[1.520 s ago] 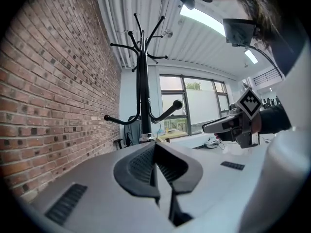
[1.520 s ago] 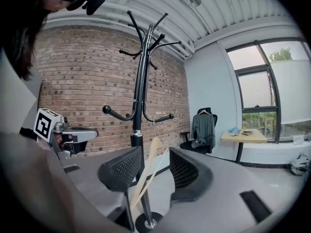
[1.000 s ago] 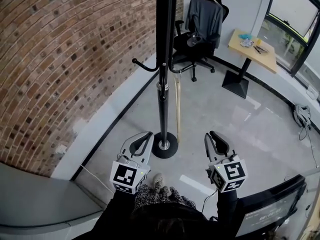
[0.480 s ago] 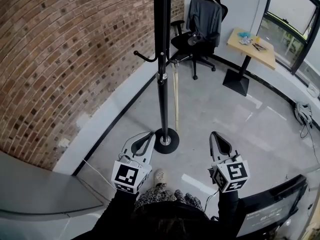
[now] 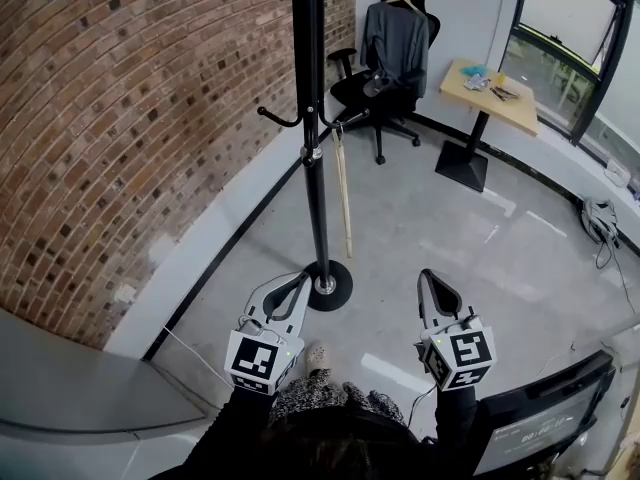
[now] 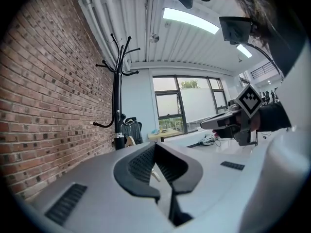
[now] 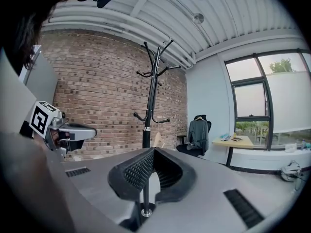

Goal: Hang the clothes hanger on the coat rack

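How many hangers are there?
2. One wooden hanger hangs low on the rack; a second hanger holds the grey jacket on the chair. More may be hidden.

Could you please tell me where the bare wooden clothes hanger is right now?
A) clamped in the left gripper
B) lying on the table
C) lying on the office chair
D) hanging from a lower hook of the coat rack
D: the bare wooden hanger dangles from a lower hook of the coat rack, beside its pole.
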